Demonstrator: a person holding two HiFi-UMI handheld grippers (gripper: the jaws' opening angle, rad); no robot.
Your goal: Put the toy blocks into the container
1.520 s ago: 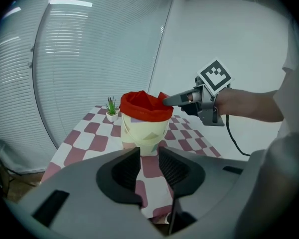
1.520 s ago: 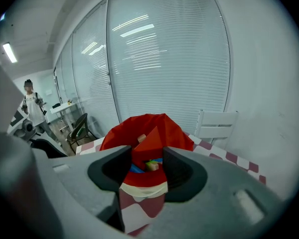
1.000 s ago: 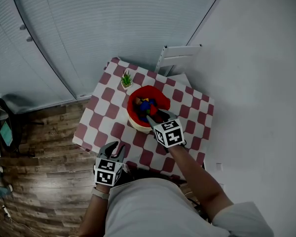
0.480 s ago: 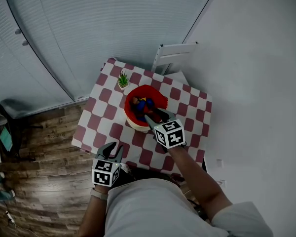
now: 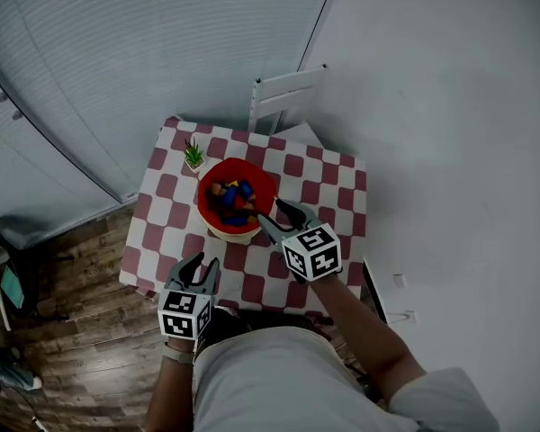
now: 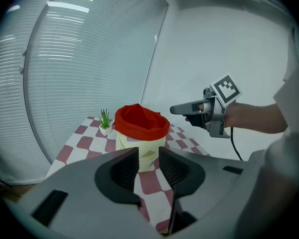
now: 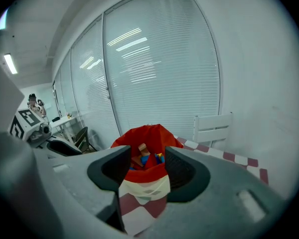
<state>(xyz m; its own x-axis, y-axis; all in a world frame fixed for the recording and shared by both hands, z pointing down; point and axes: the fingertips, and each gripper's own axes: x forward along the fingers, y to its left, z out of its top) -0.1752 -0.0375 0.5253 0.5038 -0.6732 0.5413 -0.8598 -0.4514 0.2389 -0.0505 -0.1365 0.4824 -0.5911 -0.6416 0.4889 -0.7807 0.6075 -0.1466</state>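
Pulled back from over the container since a second ago: right gripper, now just beside it, jaws spread, empty. Left gripper well short of it, jaws slightly apart, empty. One container on the bench, cream walls, red liner, holding several blue, red, yellow toy blocks. One potted plant just behind it.
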